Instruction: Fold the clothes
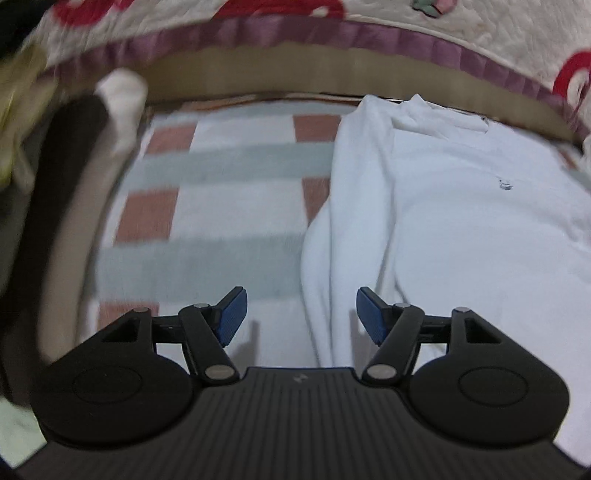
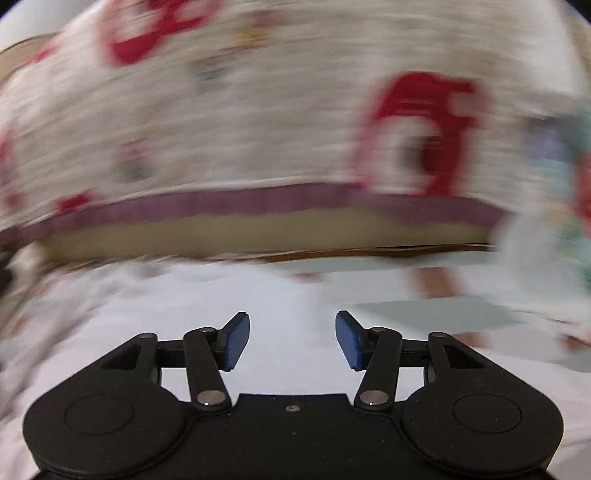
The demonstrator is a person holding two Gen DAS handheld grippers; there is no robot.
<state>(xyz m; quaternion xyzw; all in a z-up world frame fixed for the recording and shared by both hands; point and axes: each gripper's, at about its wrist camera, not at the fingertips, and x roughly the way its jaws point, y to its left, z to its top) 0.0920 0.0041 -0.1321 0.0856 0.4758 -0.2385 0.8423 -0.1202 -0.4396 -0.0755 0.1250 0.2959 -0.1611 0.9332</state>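
A white garment [image 1: 443, 206] lies flat on a checked blanket [image 1: 221, 206], its collar toward the far edge and its left side folded over into a long ridge. My left gripper [image 1: 301, 314] is open and empty, just above the garment's near left edge. In the right wrist view, which is motion-blurred, the white garment [image 2: 229, 295] fills the area under my right gripper [image 2: 292, 339], which is open and empty.
A quilted cover [image 1: 369, 14] with red shapes and a purple trim [image 1: 332, 35] hangs along the far side; it also shows in the right wrist view [image 2: 258, 110]. A dark rail [image 1: 62, 192] and a white cloth [image 1: 122, 99] stand at the left.
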